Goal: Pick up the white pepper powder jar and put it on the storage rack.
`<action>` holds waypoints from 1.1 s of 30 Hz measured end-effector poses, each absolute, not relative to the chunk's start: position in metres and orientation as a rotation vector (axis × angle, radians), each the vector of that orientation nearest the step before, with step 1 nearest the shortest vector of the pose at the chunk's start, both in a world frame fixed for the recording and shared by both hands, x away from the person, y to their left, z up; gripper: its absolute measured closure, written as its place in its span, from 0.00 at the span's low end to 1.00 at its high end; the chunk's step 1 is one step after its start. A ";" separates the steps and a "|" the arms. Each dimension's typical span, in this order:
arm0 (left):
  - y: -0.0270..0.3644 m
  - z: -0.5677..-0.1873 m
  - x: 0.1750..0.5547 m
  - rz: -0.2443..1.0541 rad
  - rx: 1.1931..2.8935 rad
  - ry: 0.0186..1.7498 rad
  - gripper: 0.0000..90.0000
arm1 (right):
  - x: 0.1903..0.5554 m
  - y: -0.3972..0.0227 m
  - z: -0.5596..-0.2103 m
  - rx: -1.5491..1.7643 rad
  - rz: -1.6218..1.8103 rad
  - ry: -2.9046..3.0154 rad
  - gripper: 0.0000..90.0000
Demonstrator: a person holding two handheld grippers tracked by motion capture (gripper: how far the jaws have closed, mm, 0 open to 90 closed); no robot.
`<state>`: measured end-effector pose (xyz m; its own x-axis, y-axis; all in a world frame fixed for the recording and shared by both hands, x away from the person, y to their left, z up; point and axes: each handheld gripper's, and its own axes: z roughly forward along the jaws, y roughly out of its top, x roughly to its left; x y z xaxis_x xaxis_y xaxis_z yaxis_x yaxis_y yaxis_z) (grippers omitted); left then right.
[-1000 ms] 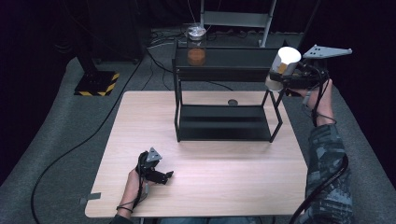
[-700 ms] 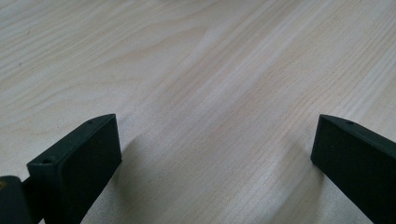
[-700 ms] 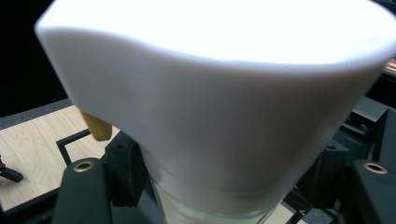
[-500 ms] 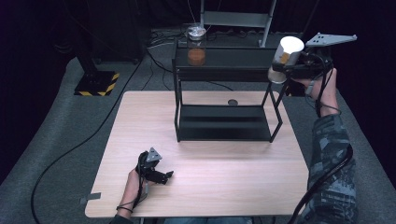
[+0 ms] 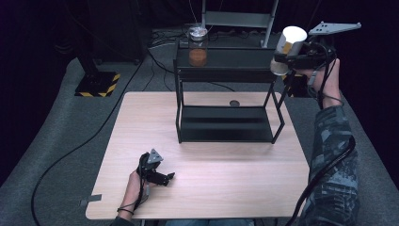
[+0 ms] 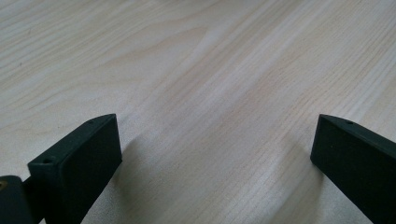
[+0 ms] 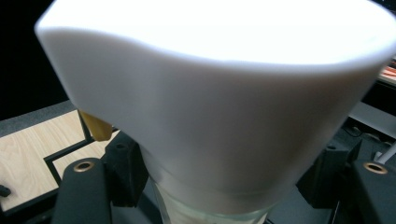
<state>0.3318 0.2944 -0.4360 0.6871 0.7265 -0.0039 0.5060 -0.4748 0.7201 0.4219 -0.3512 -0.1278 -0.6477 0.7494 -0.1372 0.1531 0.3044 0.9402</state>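
**benchrat:** Where's the jar sitting relative to the shelf right now?

**me:** I've got the jar (image 5: 288, 49) in my right gripper (image 5: 301, 55), jaws pinching the glass body just under the white lid (image 7: 219, 93). It's up in the air off the right end of the black rack (image 5: 226, 101), about level with the top shelf (image 5: 235, 54) and just outside its right edge. So the shelf lies to the left of the jar as I see it from the high view. The jar isn't quite upright; the lid leans up and toward the right.

**benchrat:** And the other jar?

**me:** That one (image 5: 198, 47) has something orange-brown in it and stands at the left end of the top shelf, well apart from mine. My guess is the free right part of the shelf is where this one goes, so I'd need to straighten it before it comes in sideways.

**benchrat:** Left hand doing anything?

**me:** Nope. Left gripper (image 5: 160, 175) rests low at the near edge of the counter (image 5: 141, 117), jaws spread with only bare wood between them. Right forearm is raised high, wrist bent, gripper pointing leftward at the rack. The right hand is by far the nearer one.
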 end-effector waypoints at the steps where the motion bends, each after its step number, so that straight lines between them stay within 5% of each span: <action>1: 0.294 -0.436 0.332 0.395 2.178 0.940 0.01 | 0.423 -0.351 -0.127 0.801 1.353 2.002 0.33; 33: 0.295 -0.436 0.332 0.395 2.178 0.938 0.02 | 0.465 -0.326 -0.118 0.872 1.294 2.014 0.33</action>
<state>0.3318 0.2947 -0.4361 0.6884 0.7253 -0.0035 0.5044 -0.4753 0.7209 0.4653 -0.3259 -0.1184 -0.6147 0.7789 -0.1246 0.2102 0.3140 0.9258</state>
